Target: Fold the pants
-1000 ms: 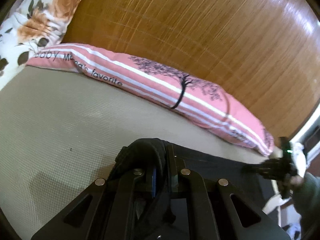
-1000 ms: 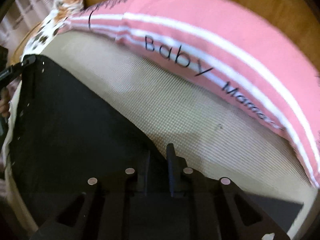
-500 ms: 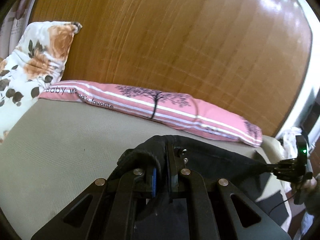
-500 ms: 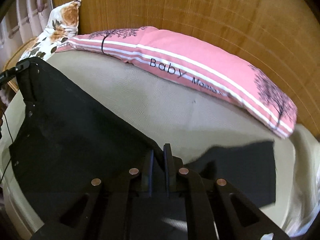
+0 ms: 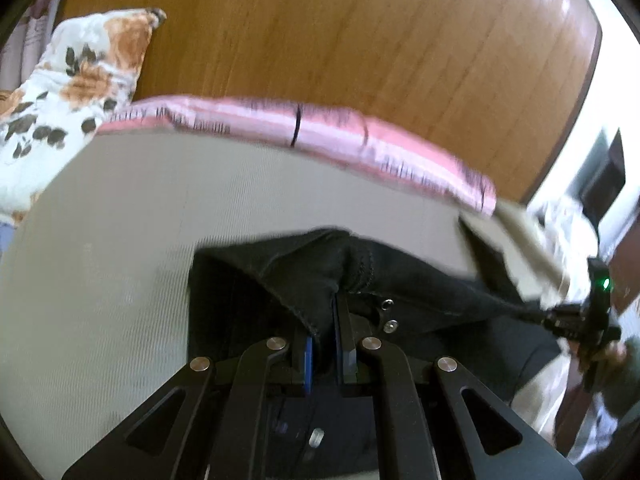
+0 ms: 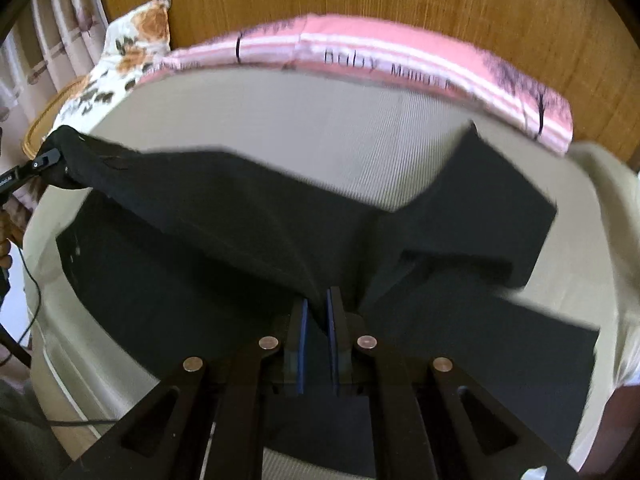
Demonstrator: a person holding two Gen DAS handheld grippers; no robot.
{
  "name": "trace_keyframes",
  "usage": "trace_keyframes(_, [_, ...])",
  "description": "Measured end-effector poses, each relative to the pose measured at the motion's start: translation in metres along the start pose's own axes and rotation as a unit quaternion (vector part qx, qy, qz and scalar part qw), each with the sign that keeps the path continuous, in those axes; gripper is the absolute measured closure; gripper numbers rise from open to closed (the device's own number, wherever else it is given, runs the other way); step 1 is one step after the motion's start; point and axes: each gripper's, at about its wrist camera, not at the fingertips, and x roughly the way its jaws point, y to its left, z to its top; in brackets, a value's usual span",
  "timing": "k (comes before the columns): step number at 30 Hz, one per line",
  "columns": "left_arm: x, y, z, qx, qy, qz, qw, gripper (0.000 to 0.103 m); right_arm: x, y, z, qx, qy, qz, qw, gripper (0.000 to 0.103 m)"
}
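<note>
Black pants (image 6: 208, 216) hang stretched between my two grippers above a beige bed (image 6: 320, 120), their legs (image 6: 500, 200) trailing onto the mattress at the right. In the left wrist view my left gripper (image 5: 325, 312) is shut on a bunched corner of the pants (image 5: 400, 292) near the waistband. My right gripper (image 6: 317, 300) is shut on the opposite corner. Each gripper shows in the other's view: the left gripper (image 6: 54, 154) at the far left with fabric in it, the right gripper (image 5: 550, 318) at the far right, a hand behind it.
A long pink striped pillow (image 6: 400, 56) lies along the wooden headboard (image 5: 360, 40). A floral pillow (image 5: 80, 80) leans at the left corner. Curtains (image 6: 52, 52) hang beyond the bed's left side. A cable (image 6: 32, 292) dangles by the mattress edge.
Both grippers have drawn back from the headboard and risen a little, pulling the pants with them. The pillows now look farther off, and the pants' legs have come into the right wrist view.
</note>
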Motion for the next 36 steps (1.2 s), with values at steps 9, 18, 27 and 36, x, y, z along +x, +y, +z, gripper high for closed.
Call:
trace_keyframes(9, [0.033,-0.006,-0.044,0.035,0.107,0.067,0.9914,0.086,0.042,0.008,-0.031,0.006,0.04,-0.011,0.999,0.096])
trace_keyframes(18, [0.007,0.005,-0.036,-0.016,0.137,0.104,0.9849,0.043,0.043,0.008,-0.034,0.033,0.026,-0.007,0.999,0.089])
trace_keyframes(27, [-0.03,0.03,-0.057,-0.239,0.135,-0.01,0.9616,0.042,0.04,0.004,-0.034,0.056,0.013,0.01,0.998,0.078])
trace_keyframes(36, [0.006,0.019,-0.084,-0.337,0.14,-0.045,0.93,0.041,0.033,0.002,-0.038,0.061,0.0,0.016,0.998,0.077])
